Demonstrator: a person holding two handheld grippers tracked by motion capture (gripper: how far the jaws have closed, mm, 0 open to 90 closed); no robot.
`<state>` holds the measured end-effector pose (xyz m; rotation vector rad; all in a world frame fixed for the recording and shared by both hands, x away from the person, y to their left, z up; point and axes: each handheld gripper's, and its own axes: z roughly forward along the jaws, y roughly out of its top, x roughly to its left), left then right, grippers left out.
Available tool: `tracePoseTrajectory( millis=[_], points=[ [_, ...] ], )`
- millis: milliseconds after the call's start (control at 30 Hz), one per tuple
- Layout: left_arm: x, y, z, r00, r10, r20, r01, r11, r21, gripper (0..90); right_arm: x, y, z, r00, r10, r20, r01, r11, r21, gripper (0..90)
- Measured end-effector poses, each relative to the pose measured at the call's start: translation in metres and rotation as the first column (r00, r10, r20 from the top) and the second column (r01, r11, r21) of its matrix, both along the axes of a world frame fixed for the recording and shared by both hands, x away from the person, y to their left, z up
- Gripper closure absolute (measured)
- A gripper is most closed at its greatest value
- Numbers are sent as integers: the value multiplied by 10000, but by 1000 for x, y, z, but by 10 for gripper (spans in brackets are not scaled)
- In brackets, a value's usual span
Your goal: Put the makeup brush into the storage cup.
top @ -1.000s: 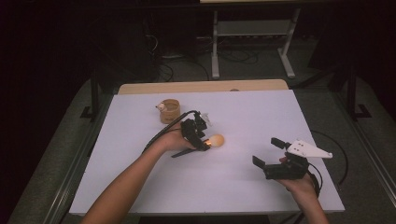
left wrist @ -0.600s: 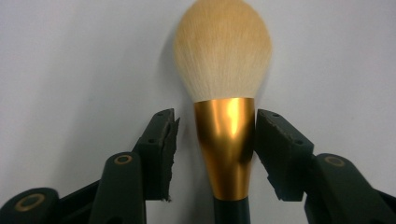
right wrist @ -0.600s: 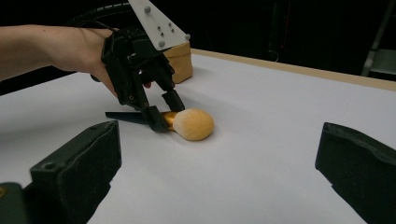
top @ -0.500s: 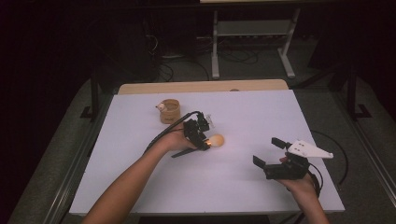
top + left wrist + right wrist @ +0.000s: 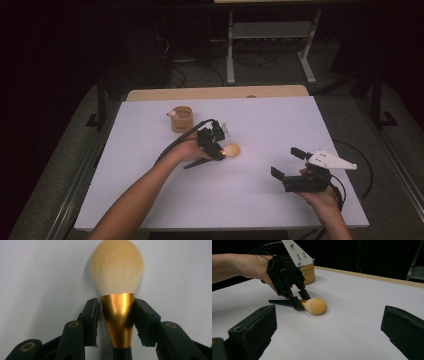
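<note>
Left gripper (image 5: 220, 150) jaws, just closing, flank the brush (image 5: 231, 150) mid-table.

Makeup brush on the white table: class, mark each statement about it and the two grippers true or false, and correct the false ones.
1. The makeup brush lies on the table. True.
2. The left gripper has its jaws on either side of the brush's gold ferrule. True; they have just been closing on it.
3. The right gripper holds the brush. False: its jaws stand open with nothing between them, away from the brush.
4. The brush's bristles are blue. False: they are pale yellow-orange.
5. A tan cup stands on the table beyond the left hand. True.
</note>
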<state>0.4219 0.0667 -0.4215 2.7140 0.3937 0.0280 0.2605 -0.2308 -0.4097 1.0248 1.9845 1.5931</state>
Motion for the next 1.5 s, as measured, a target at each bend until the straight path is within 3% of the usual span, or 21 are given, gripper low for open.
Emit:
tracePoseTrajectory(
  millis=[967,1167,1333,1500],
  points=[
    [3,1,0,9999,103,-119,-104,9999,-80,628,0,-1,0,10000,-53,-3,53,10000,38,0],
    [4,5,1,9985,161,-529,-179,9992,-345,628,0,-2,-1,10000,-62,-26,62,10000,53,0],
    [3,5,1,9986,160,-511,-180,9991,-382,628,0,-2,-1,10000,-65,5,65,10000,45,0],
    [2,7,6,9982,233,-556,-271,9973,-686,627,0,-2,-1,10000,-57,-11,57,10000,46,0]
  ],
)
